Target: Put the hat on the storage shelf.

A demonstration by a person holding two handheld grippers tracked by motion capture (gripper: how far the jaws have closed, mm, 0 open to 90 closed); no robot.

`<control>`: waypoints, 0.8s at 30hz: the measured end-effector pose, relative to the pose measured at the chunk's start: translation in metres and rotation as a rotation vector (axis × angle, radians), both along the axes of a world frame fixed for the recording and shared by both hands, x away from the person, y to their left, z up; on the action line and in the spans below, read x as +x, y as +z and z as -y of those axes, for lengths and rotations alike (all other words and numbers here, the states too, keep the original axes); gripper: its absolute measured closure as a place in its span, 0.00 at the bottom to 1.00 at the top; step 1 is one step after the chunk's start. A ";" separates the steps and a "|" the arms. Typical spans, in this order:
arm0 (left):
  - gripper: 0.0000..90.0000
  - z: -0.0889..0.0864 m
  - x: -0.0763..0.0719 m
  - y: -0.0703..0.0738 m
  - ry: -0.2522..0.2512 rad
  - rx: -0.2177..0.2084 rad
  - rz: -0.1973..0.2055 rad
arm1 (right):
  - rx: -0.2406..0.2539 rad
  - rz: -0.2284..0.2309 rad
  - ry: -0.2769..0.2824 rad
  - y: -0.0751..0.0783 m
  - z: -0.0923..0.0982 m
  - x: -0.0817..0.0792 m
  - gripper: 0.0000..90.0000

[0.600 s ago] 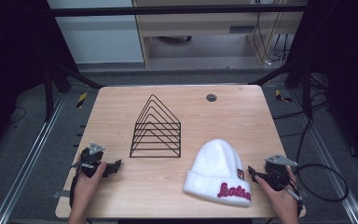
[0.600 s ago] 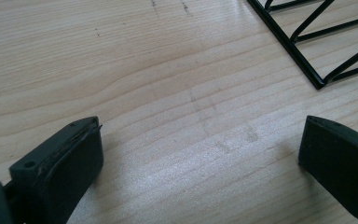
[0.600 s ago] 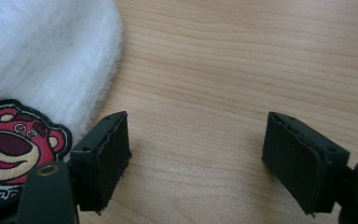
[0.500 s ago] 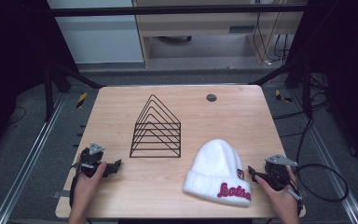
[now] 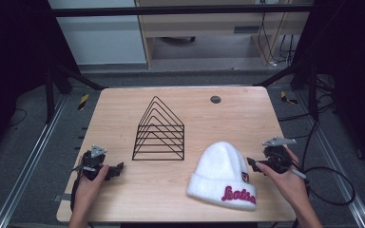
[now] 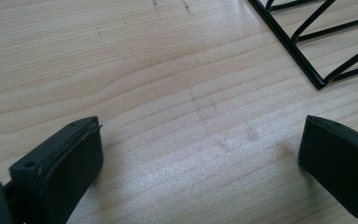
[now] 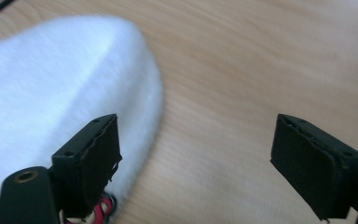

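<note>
A white knit hat (image 5: 221, 171) with red lettering on its cuff lies flat at the table's front right. My right gripper (image 5: 253, 164) hovers just right of it, open. In the right gripper view the hat (image 7: 51, 88) fills the left side; one jaw overlaps its edge, and the right gripper (image 7: 196, 135) has bare wood in its gap. My left gripper (image 5: 117, 170) rests open at the front left. In its own view the left gripper (image 6: 200, 135) spans bare wood, with a corner of the black wire rack (image 6: 317, 46) ahead to the right.
The black wire rack (image 5: 159, 130), made of nested triangles, stands mid-table between the two hands. A small dark disc (image 5: 215, 99) is set in the wooden table (image 5: 123, 104) near its far edge. Cables trail off the right side.
My right gripper has shifted a little away from the front edge, alongside the hat. The left gripper, hat and rack have stayed put.
</note>
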State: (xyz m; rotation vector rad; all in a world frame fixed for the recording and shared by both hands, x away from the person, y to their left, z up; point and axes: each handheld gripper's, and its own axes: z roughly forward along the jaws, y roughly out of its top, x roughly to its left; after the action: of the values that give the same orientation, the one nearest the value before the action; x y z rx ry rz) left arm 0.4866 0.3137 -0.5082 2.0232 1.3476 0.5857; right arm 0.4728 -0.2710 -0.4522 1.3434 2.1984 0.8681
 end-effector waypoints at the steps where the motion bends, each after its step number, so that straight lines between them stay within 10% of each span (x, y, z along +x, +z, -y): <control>1: 0.00 0.000 0.000 0.000 0.000 0.000 0.000 | -0.016 -0.007 0.026 0.008 -0.005 0.005 0.17; 8: 0.00 0.000 0.000 0.000 -0.001 0.000 0.001 | -0.116 -0.042 0.167 0.039 -0.044 0.040 0.40; 24: 0.00 0.000 0.000 0.000 0.000 0.000 0.000 | -0.183 -0.203 0.311 0.024 -0.087 0.077 0.51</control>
State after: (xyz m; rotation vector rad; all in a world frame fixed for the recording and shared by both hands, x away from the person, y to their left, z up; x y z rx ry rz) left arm 0.4862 0.3137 -0.5082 2.0232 1.3473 0.5862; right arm 0.5495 -0.1841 -0.4282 1.0599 2.6214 0.6354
